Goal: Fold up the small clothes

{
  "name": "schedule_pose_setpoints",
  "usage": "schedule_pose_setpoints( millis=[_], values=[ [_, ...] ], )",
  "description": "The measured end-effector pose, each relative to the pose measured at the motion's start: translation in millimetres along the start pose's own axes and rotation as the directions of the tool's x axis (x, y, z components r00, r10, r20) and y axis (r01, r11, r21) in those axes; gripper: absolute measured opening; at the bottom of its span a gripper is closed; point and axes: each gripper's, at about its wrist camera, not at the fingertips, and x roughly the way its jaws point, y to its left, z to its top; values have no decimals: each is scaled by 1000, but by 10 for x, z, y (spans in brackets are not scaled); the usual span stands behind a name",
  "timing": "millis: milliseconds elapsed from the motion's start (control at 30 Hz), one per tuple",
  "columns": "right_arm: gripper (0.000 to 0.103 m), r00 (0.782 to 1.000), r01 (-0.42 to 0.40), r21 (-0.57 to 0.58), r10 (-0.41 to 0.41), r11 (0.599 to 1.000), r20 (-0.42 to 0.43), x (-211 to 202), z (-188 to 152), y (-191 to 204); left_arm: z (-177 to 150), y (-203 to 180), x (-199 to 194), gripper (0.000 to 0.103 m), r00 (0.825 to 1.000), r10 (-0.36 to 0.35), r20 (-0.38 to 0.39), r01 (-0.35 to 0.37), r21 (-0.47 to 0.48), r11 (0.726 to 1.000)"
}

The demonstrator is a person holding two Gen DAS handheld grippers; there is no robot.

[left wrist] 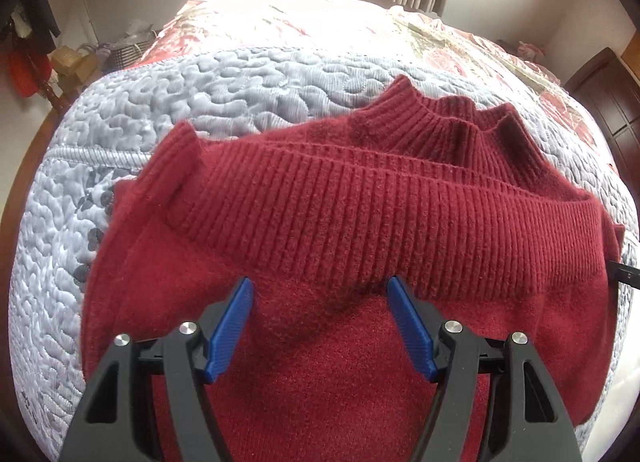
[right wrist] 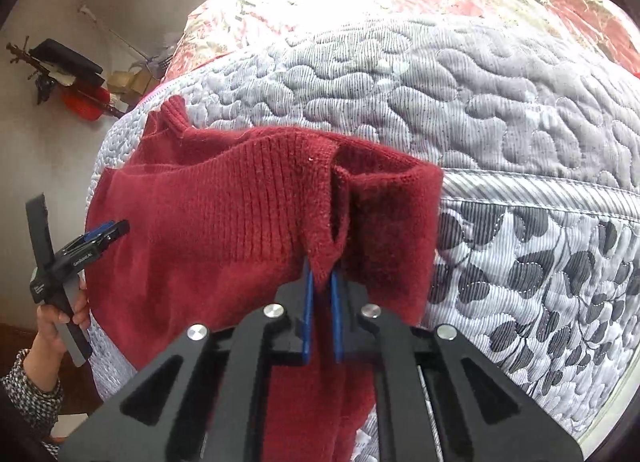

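Bed (left wrist: 224, 93) w/ quilted cover carries our red sweater (left wrist: 360, 362), collar at 12 o'clock. It's soft, floppy knit; best held at ribbed hem. Right gripper (right wrist: 322, 282) fingers pinching hem; left gripper (left wrist: 320, 302) fingers spread above it.

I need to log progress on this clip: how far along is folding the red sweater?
Done: the red sweater lies on the grey quilt, its ribbed hem already brought up toward the collar. In hand: the right gripper pinches a fabric edge, while the left gripper is open over the cloth. Left: release and tidy any further folds.
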Motion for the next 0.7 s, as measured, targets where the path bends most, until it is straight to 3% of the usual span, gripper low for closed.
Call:
schedule_pose_setpoints(
  millis=[67,233,400,700],
  values=[
    [6,1000,2,22,-3,1000,31,-108,-45,-81,2,-7,-9,71,1000,13,20,-14,5,1000],
    [8,1000,31,53,-31,998,-2,105,-133,-201,8,-57,48,72,999,32,33,-33,27,999],
    [20,999,-16,77,13,997,43,-25,-208,-170,15,-81,2,72,999,21,42,-23,35,999],
    [32,999,2,41,0,999,-49,-181,-1000,-41,-37,-102,-190,73,996,28,89,-33,55,998]
  ],
)
